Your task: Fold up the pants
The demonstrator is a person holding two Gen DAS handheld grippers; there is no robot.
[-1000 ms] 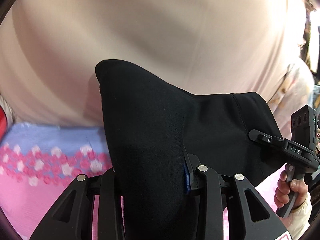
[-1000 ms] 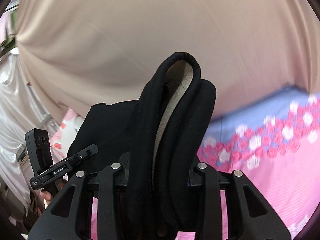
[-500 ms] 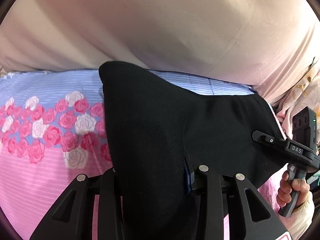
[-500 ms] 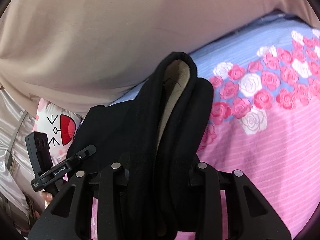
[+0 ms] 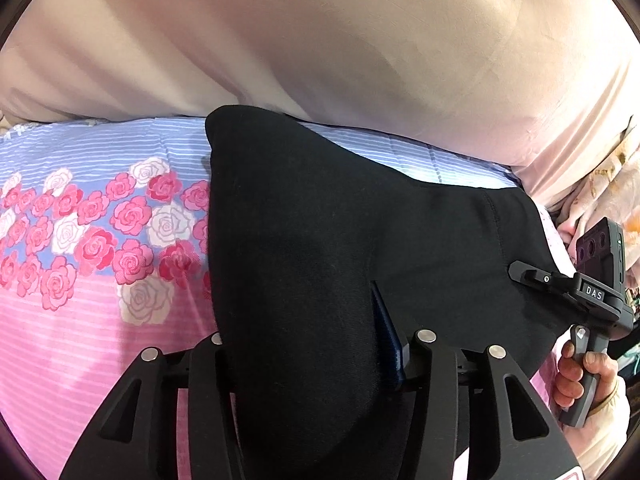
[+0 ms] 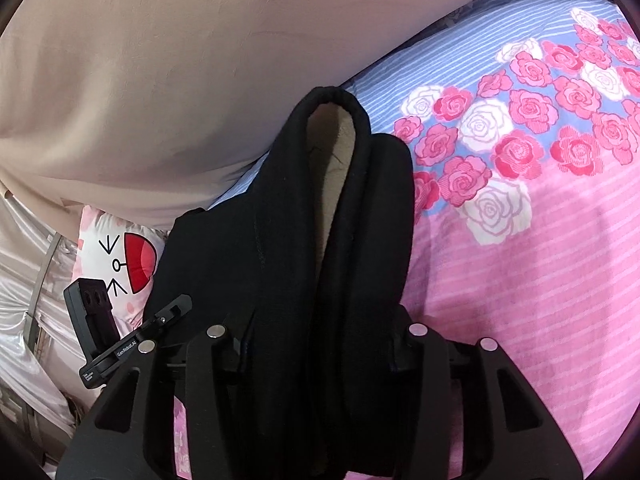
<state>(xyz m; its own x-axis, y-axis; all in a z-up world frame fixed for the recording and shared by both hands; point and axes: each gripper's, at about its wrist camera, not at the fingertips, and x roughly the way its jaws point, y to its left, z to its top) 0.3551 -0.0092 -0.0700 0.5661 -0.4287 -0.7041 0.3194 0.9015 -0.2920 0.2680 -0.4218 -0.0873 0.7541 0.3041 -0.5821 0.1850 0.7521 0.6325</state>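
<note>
In the left wrist view the left gripper point(image 5: 316, 344) sits closest, a thick bunch of the black pants point(image 5: 328, 240) filling the gap between its fingers point(image 5: 424, 364). Those fingers have just been opening, and a blue pad now shows bare beside the cloth on one side. Whether the other side still presses is hidden, so I cannot tell if the hold is let go. In the right wrist view the right gripper point(image 6: 316, 344) carries a rolled bundle of the same pants, pale fleece lining showing in the fold. Its fingers point(image 6: 420, 364) have also just been opening with the cloth between them, and their pads are buried in it, so I cannot tell the grip there either.

Beyond the fingers the pants stretch between the two grippers and sag low towards the bed point(image 6: 540, 280), near its head edge. A cartoon-print pillow point(image 6: 116, 256) lies to one side, and the beige headboard point(image 5: 320, 40) rises behind.

The step in hand looks like laying the folded edge down and releasing it. The next move calls for opening both pairs of fingers fully. Both hands then need to draw back without dragging the cloth, so the fold stays flat and aligned.
</note>
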